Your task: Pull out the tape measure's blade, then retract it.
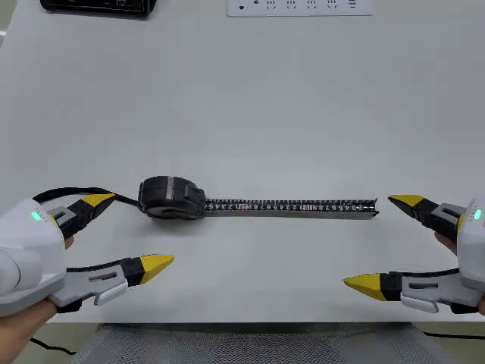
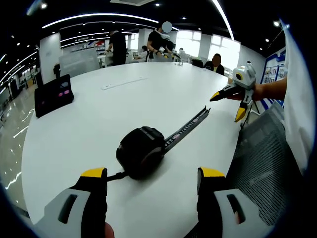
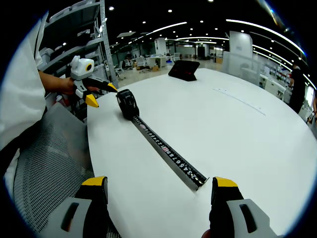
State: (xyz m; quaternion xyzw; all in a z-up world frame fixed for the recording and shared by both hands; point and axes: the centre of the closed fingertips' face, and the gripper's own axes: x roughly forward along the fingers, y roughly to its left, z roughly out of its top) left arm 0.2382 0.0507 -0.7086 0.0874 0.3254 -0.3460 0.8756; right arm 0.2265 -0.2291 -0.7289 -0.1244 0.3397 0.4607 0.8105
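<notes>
Two sets of jaws gape empty: tape measure (image 1: 171,199) sits on the table (image 1: 242,114) just before my left gripper (image 1: 143,229), blade (image 1: 292,206) stretched rightward, tip nearest my right gripper (image 1: 367,241)

Same build on both units, left gripper (image 1: 143,228) and right gripper (image 1: 367,240): rounded white housing, grey plastic finger bodies, black mid-sections, pointed yellow fingertips (image 1: 158,262). One green LED (image 1: 35,216) lit on each housing. Slot-shaped recesses in the grey finger bodies, seen in both gripper views. Person wears a white top (image 3: 20,94). It looks short-sleeved, though fisheye edge distortion makes that uncertain.
</notes>
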